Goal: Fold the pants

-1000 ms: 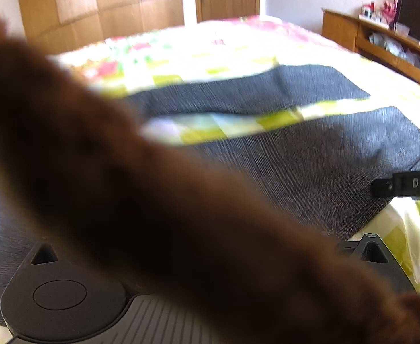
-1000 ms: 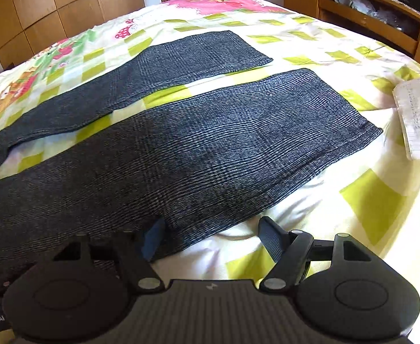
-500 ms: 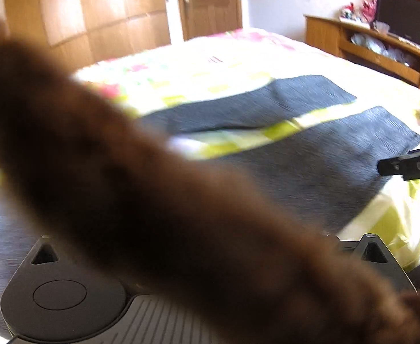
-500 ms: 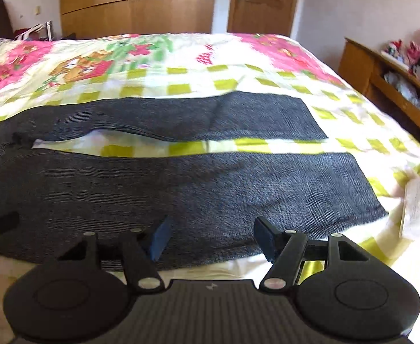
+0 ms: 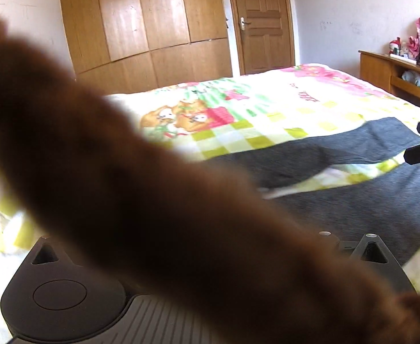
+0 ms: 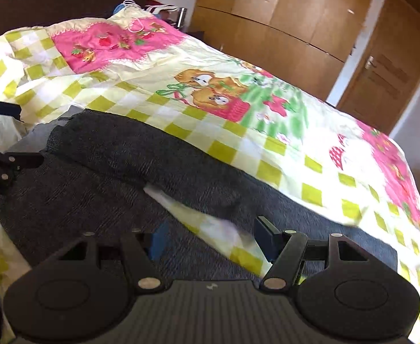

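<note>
1. Now we see the pants (image 6: 101, 189) spread flat on the bed (image 6: 281, 149), their two legs parted by a wedge of checked sheet.
2. Our right gripper (image 6: 210, 238) hovers above the pants with jaws wide apart, nothing between them.
3. Our left gripper (image 6: 6, 163) is beside the pants; a brown sleeve (image 5: 152, 206) hides its jaws, so we cannot tell its state.

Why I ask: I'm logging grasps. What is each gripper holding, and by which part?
Right gripper: nothing, open over the dark grey knit pants. Left gripper: cannot tell; a fuzzy brown sleeve covers its view.
</note>
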`<state>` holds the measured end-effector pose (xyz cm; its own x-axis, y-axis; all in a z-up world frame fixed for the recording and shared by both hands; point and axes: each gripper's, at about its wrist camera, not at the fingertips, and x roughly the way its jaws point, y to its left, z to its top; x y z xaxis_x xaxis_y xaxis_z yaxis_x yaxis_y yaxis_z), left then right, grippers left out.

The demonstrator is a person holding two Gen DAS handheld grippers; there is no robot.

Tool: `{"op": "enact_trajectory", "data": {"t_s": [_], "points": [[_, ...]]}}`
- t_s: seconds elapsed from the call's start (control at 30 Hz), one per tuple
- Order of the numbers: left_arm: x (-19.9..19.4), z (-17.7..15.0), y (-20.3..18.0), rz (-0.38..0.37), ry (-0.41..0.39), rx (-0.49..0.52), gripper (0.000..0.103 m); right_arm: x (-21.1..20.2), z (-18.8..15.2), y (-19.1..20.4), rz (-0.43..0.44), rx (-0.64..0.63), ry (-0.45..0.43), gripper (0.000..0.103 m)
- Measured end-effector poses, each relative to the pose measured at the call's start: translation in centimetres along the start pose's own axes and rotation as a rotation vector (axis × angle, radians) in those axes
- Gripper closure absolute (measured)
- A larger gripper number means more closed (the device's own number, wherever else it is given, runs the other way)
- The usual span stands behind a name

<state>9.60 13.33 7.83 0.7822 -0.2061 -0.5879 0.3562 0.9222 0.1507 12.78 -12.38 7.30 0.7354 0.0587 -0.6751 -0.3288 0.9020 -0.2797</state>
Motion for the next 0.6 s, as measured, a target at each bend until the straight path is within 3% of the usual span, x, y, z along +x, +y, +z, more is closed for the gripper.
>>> {"op": "enact_trajectory", "data": {"t_s": [0.2, 0.27, 0.37, 0.47, 0.6], "points": [[7.6, 3.6, 5.4, 0.036, 0.066, 0.019, 0.002, 12.5, 6.9, -2.2, 0.152, -0.168, -0.069, 0.026], [10.5, 5.0, 7.4, 0.036, 0.087, 0.019, 0.012, 16.5, 8.5, -2.7, 0.214, -0.173, -0.045, 0.027], [14.8, 6.2, 10.2, 0.041, 0.136, 0.010, 0.015, 20.7, 9.8, -3.0, 0.303, -0.167, 0.031, 0.029], [18.5, 6.5, 12.2, -0.011, 0.210, 0.016, 0.015, 22.8, 10.7, -2.5, 0.356, -0.203, 0.096, 0.029], [21.8, 6.3, 13.0, -0.139, 0.327, 0.054, 0.015, 24.5, 12.0, -1.9, 0.393, -0.275, 0.178, 0.029]]}}
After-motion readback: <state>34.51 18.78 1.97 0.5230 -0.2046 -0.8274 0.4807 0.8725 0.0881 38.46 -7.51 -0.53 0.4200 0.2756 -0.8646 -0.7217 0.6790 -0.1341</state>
